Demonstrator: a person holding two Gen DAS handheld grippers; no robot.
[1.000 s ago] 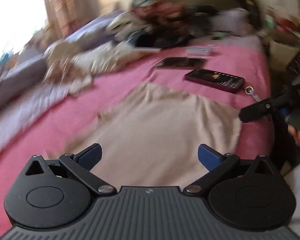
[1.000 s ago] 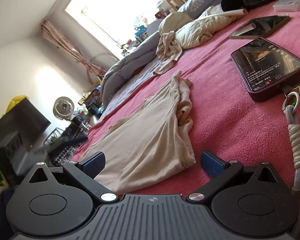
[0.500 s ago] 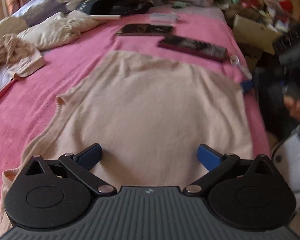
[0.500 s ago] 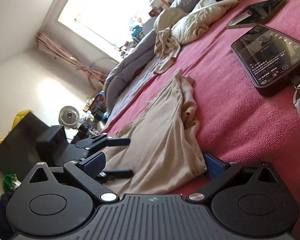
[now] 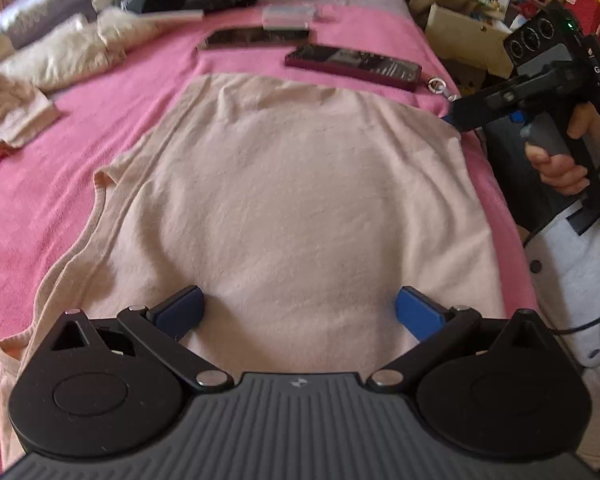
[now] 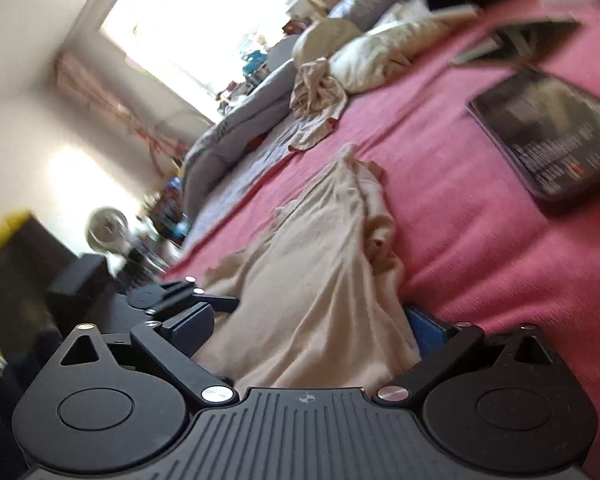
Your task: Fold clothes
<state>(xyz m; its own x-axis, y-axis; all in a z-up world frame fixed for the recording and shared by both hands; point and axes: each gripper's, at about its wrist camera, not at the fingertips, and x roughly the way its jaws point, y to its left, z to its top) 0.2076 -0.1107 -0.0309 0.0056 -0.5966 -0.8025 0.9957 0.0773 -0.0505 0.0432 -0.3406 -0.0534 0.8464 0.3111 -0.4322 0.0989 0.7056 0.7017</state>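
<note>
A beige sleeveless top [image 5: 300,200] lies spread flat on the pink bed cover [image 5: 32,208]. My left gripper [image 5: 298,312] is open, low over the garment's near part. My right gripper [image 6: 306,330] is open with the top's corner [image 6: 320,320] lying between its jaws; the cloth covers part of the right finger. In the left wrist view the right gripper [image 5: 456,114] sits at the top's far right corner, by the bed edge. The left gripper [image 6: 196,300] shows in the right wrist view at the cloth's far side.
Two phones [image 5: 352,66] [image 5: 256,38] and a small box [image 5: 288,16] lie beyond the top. Crumpled clothes [image 5: 12,108] and pillows [image 5: 72,56] sit at the left. The bed edge runs along the right, with clutter and boxes [image 5: 468,36] past it.
My left gripper swung to face the spread top and came closer over it. My right gripper slid onto the top's corner, so the cloth now lies between its jaws.
</note>
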